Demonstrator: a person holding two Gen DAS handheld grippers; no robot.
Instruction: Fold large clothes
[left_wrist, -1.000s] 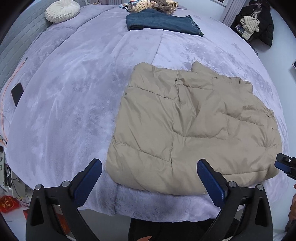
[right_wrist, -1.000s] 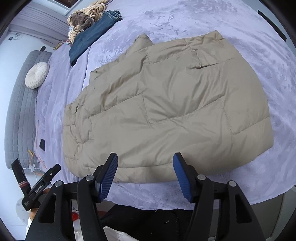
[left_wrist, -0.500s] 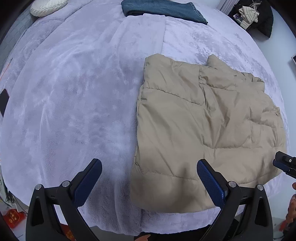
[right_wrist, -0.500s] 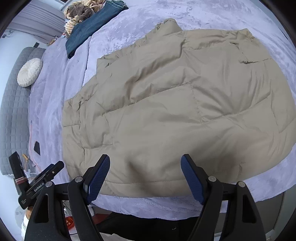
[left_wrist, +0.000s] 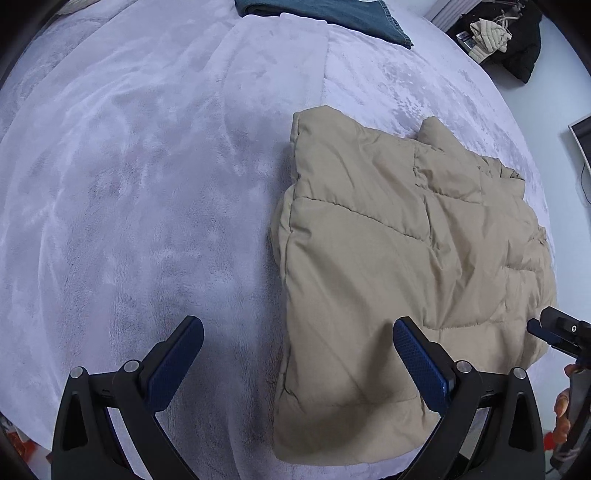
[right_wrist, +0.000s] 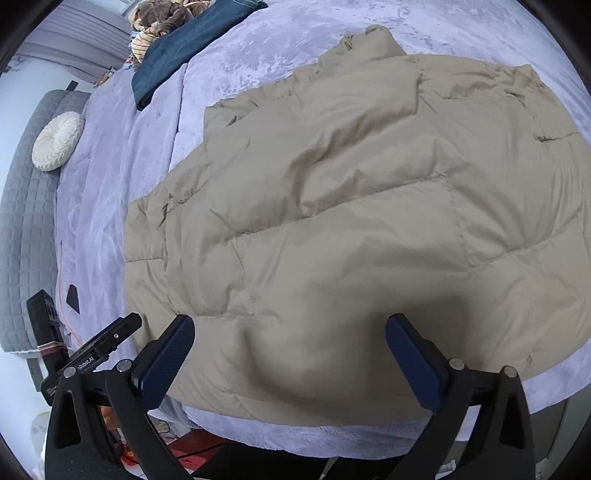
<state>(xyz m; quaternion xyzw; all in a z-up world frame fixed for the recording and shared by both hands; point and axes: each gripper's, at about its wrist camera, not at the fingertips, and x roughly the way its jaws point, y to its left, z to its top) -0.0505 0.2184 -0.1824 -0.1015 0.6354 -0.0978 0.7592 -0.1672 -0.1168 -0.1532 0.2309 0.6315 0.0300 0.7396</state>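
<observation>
A beige puffer jacket (left_wrist: 399, 266) lies folded flat on the lilac bed cover (left_wrist: 147, 184), near the bed's front edge; it fills the right wrist view (right_wrist: 351, 221). My left gripper (left_wrist: 295, 354) is open and empty, low over the jacket's left front edge, one finger over bare cover. My right gripper (right_wrist: 288, 347) is open and empty, low over the jacket's near hem. The right gripper's tip (left_wrist: 557, 332) shows at the left view's right edge, and the left gripper's body (right_wrist: 96, 354) at the right view's lower left.
Folded blue jeans (right_wrist: 184, 44) and a heap of clothes (right_wrist: 159, 18) lie at the far side. A round white cushion (right_wrist: 57, 140) rests by the grey headboard (right_wrist: 22, 221). A dark phone (right_wrist: 72, 297) lies near the bed's side. Dark clothes (left_wrist: 509, 33) sit beyond the bed.
Both grippers have moved forward and down toward the jacket, which now looks larger. The right gripper's jaws have opened wider. The jacket has not moved.
</observation>
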